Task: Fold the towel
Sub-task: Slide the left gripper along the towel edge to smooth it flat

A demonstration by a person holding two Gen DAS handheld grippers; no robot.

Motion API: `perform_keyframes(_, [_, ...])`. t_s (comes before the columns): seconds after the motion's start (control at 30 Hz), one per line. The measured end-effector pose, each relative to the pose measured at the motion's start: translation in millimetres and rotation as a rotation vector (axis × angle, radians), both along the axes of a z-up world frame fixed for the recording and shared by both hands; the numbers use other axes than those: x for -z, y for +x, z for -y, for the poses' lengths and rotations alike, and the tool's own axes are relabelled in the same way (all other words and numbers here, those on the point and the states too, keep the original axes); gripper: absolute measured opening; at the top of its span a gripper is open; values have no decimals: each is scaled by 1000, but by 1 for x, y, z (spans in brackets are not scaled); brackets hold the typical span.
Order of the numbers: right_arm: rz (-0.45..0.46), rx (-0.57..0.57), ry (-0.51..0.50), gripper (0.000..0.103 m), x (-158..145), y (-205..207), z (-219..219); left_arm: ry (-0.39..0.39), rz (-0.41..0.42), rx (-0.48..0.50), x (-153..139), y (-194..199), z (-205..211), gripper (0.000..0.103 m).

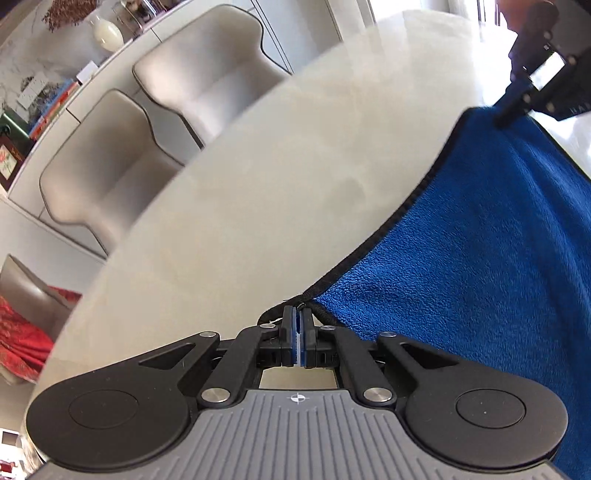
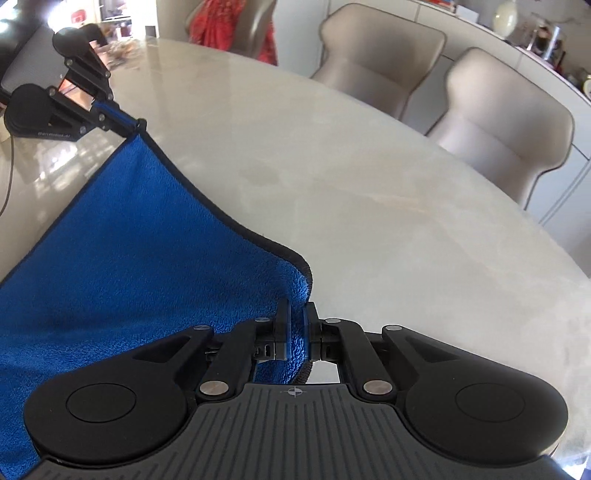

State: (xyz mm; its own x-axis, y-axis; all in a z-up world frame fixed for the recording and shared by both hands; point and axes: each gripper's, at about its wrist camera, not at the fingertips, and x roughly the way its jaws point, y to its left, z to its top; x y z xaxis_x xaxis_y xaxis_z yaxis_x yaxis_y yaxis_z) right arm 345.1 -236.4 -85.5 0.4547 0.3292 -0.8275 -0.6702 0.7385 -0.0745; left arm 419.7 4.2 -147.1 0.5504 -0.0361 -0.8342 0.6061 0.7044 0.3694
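A blue towel (image 1: 480,258) with a black stitched hem is held up above a pale marble table (image 1: 258,184). My left gripper (image 1: 298,314) is shut on one corner of the towel. My right gripper (image 2: 297,308) is shut on the other corner, with blue cloth (image 2: 129,240) bunched between its fingers. The towel's top edge sags between the two grippers. In the left wrist view the right gripper (image 1: 504,120) shows at upper right, pinching the far corner. In the right wrist view the left gripper (image 2: 138,125) shows at upper left, pinching its corner.
Two beige upholstered chairs (image 2: 380,55) stand along the table's far side, in front of a white sideboard (image 1: 55,96) with books and a vase. A chair draped with red cloth (image 2: 229,22) stands at the table's end. The marble table (image 2: 332,166) spreads ahead of both grippers.
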Motion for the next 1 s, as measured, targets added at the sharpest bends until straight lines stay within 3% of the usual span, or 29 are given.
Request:
perform_keyframes(0.1, [2,15,-11,6,3,6,1,2,4,-5,-21,-9,-33,0])
perform_keyframes(0.3, [19,21,-60,9,9,11,-5,7,-1,-48,-13,-35,-33,0])
perform_keyframes(0.43, [78,79,-176,14,16,6,-11,13,-18,-65,-7,-35,-44,0])
perform_keyframes(0.57, [32,77,-86,14,10,-1,-5,48,-20,-105,-3,-37,-52,6])
perform_keyframes(0.67, [11,6,-80,14,10,-14,-14,24,-12,-131,-11,-39,-54,7])
perform_keyframes(0.8, [-15,-38,-66,14,15,-14,-25,-82,-39,-59,-23,-53,-38,11])
perform_keyframes(0.93, [-61,-8,-32,15,21,-5,-22,-90,-98,0,-8,-58,-19,11])
perform_keyframes(1.0, [-75,16,-23,25,22,0,-17,-79,-136,-1,3,-58,-15,8])
